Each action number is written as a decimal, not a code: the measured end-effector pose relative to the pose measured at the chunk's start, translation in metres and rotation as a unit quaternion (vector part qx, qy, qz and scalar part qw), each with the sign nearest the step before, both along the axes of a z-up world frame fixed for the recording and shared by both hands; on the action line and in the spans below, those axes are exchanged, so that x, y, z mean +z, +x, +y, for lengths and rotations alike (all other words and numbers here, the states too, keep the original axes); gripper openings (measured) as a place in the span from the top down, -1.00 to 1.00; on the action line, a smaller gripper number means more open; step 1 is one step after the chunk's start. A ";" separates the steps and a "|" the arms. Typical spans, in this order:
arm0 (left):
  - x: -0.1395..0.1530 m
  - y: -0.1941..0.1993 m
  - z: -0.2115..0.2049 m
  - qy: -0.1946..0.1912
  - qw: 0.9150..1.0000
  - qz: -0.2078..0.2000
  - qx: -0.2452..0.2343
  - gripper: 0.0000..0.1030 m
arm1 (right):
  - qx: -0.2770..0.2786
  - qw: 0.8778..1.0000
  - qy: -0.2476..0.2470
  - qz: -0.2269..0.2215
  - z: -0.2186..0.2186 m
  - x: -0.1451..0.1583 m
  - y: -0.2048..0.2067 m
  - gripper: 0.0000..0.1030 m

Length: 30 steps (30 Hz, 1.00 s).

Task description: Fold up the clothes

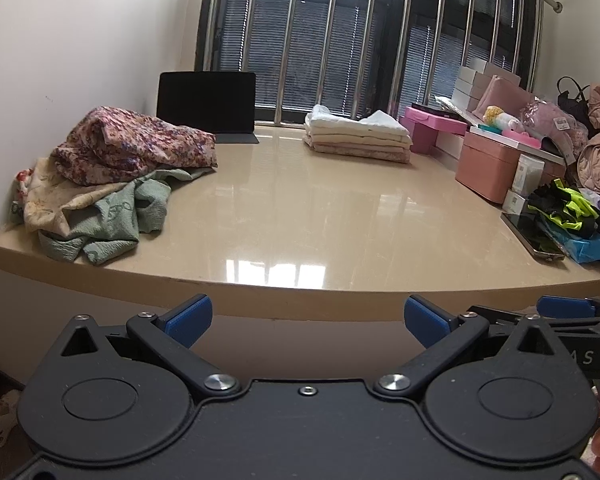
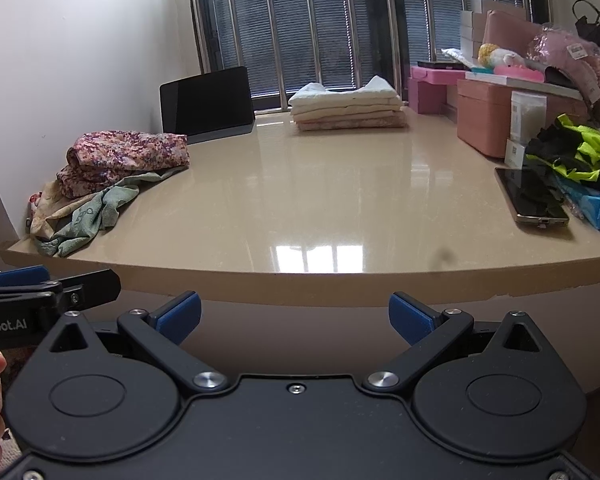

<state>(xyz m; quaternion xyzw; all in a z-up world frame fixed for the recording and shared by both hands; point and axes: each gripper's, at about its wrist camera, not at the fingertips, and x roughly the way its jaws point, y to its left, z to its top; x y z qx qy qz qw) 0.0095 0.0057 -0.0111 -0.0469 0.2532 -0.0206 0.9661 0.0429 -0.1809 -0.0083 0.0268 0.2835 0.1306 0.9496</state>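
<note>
Left wrist view shows the left claw (image 1: 308, 318) spread apart below the surface (image 1: 300, 216) edge, well short of the crumpled clothes pile (image 1: 112, 176) at far left. Right claw (image 2: 295, 316) gapes likewise, empty; folded stack (image 2: 348, 106) sits far back. "Robot.AI" reads on the neighbouring tool.

Left gripper (image 1: 308, 320): matte black plastic body, two round housings, blue pads on the fingertips (image 1: 190, 316), silver pivot screws, small centre screw. Right gripper (image 2: 295, 316): same build and colours. White lettering "Robot.AI" on the left unit's side, seen from the right wrist view.
</note>
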 end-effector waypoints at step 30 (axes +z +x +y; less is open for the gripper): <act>-0.028 0.071 0.024 -0.001 0.999 0.047 0.024 -1.00 | 0.032 0.998 0.006 0.046 0.021 -0.026 0.074 -0.97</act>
